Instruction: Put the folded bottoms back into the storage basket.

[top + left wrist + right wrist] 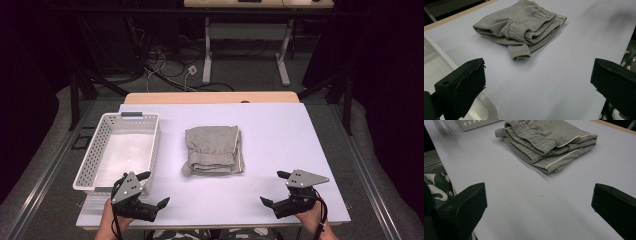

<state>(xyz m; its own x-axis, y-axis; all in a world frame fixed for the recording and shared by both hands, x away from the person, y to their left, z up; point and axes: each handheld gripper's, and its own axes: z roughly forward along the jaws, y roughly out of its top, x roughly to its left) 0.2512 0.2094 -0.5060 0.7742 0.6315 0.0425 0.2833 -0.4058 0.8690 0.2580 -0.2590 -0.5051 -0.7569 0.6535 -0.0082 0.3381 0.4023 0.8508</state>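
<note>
1. On the tabletop, folded grey sweatpants lie mid-table, beside a white basket.
2. Left gripper and right gripper hover near the front edge, fingers spread wide, gripping nothing.

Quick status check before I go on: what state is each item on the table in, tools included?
Grey garment: folded, lying flat mid-table, untouched.
White basket: upright, empty, at the table's left side.
Left tool: jaws open, holding nothing, beside the basket's near corner.
Right tool: jaws open, holding nothing, near the table's front edge.
</note>
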